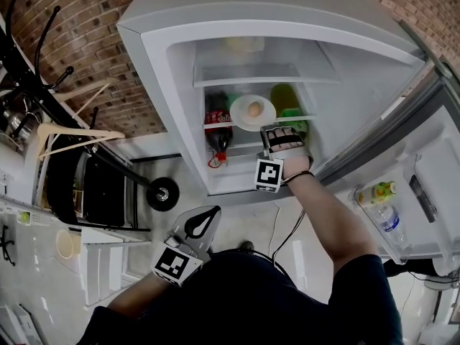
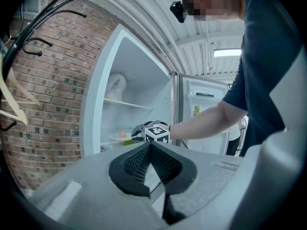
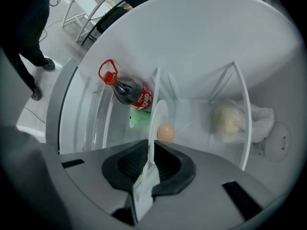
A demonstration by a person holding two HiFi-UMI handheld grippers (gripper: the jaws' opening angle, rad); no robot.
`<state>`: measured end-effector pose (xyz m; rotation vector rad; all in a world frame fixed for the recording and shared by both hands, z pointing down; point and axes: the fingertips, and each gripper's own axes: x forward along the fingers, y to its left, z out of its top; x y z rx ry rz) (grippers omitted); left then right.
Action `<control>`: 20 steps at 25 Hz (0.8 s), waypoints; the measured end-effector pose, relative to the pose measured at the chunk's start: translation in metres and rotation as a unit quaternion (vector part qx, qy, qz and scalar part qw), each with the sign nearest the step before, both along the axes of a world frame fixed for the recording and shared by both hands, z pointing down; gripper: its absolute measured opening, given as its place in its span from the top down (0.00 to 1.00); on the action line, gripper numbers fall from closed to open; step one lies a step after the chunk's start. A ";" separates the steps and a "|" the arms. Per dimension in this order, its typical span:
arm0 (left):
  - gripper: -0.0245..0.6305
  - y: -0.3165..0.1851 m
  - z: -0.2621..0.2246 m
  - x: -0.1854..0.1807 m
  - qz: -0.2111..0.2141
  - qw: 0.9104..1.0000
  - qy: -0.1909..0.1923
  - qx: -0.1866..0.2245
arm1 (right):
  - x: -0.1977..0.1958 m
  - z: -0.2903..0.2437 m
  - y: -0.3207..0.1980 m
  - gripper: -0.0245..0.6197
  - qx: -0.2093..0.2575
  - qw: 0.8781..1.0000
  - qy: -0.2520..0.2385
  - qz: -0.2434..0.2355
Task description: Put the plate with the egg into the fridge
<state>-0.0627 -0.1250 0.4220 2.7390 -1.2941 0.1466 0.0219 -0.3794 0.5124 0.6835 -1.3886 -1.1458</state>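
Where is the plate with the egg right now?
Head view, centre: the plate is inside the open fridge at shelf level, right of the cola bottle, its near rim clamped in the right gripper.

Fridge (image 1: 165, 85) open, approach clear; cola bottle (image 3: 132, 92), green pack (image 3: 139, 119) under plate (image 1: 241, 117) (tight there).

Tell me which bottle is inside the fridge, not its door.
The dark cola bottle with red label, beside the plate; the clear bottle and yellow-green bottle sit in the door.
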 end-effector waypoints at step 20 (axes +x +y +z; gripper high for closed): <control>0.97 0.006 0.004 -0.003 -0.017 1.000 -0.003 -0.005 | -0.001 0.011 -0.025 0.93 0.005 1.000 -0.007 0.021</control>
